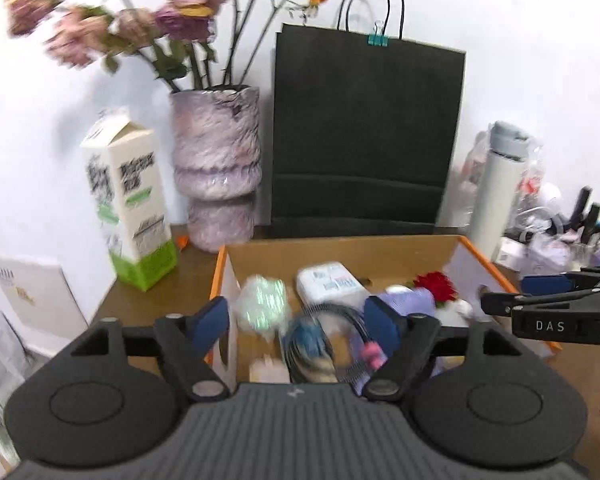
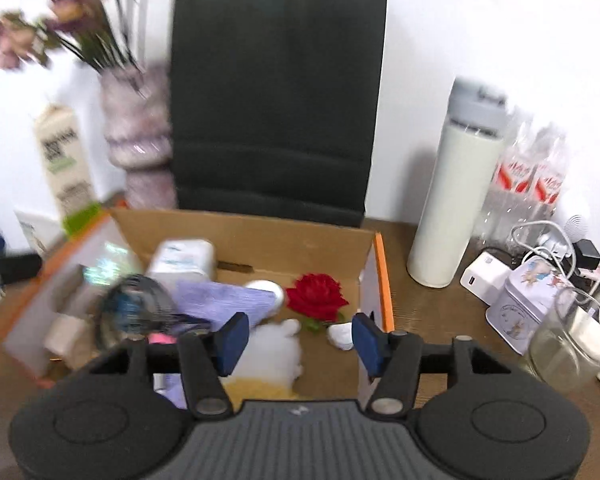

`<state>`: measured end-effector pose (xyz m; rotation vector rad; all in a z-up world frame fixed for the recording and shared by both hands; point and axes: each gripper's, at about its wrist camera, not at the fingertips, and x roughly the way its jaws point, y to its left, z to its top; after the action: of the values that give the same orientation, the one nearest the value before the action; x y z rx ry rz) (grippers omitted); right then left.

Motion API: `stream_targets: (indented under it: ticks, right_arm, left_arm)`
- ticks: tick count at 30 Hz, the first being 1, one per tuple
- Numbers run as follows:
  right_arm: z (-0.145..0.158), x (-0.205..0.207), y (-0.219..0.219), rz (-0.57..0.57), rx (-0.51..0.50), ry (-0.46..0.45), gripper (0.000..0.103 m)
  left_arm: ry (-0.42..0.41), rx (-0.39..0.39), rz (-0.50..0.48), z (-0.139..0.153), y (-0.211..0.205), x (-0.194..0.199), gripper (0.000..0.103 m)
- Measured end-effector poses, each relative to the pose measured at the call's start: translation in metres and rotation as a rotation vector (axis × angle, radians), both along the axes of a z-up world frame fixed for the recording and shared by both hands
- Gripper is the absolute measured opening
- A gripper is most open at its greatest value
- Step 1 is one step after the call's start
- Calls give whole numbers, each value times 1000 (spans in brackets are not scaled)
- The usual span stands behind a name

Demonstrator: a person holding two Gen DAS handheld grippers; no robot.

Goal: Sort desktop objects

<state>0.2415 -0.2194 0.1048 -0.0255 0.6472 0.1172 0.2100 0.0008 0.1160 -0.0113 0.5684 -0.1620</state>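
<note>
A brown surface [image 2: 432, 304] against a white wall [image 2: 460, 20] is crowded. The cardboard box [image 1: 340, 250] of sorted objects is seen below the left claw [image 1: 298, 318] and right claw [image 2: 300, 338], both spread wide, empty.

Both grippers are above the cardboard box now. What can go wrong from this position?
1. The right gripper hangs open close to the box's orange-edged right wall; moving sideways could knock or shift the box.
2. The box is crowded: a black cable lies over other items, so lifting one thing may drag others out.
3. The glass jar and the tall white bottle stand nearby; a wide swing might tip them.
</note>
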Motion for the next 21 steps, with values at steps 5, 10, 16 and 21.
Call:
stream_targets:
  ticks: [5, 10, 16, 21]
  right_arm:
    - [-9, -94, 8, 69, 108, -75, 74]
    - [-45, -181, 16, 56, 81, -92, 75]
    - [-87, -251, 10, 63, 162, 13, 75]
    - [-99, -277, 7, 32, 143, 11, 80]
  left_arm:
    - [-11, 3, -14, -26, 3, -73, 93]
    - [26, 64, -21, -63, -3, -149, 98]
    - [68, 89, 25, -96, 3, -223, 101]
    - [92, 73, 33, -110, 7, -249, 101]
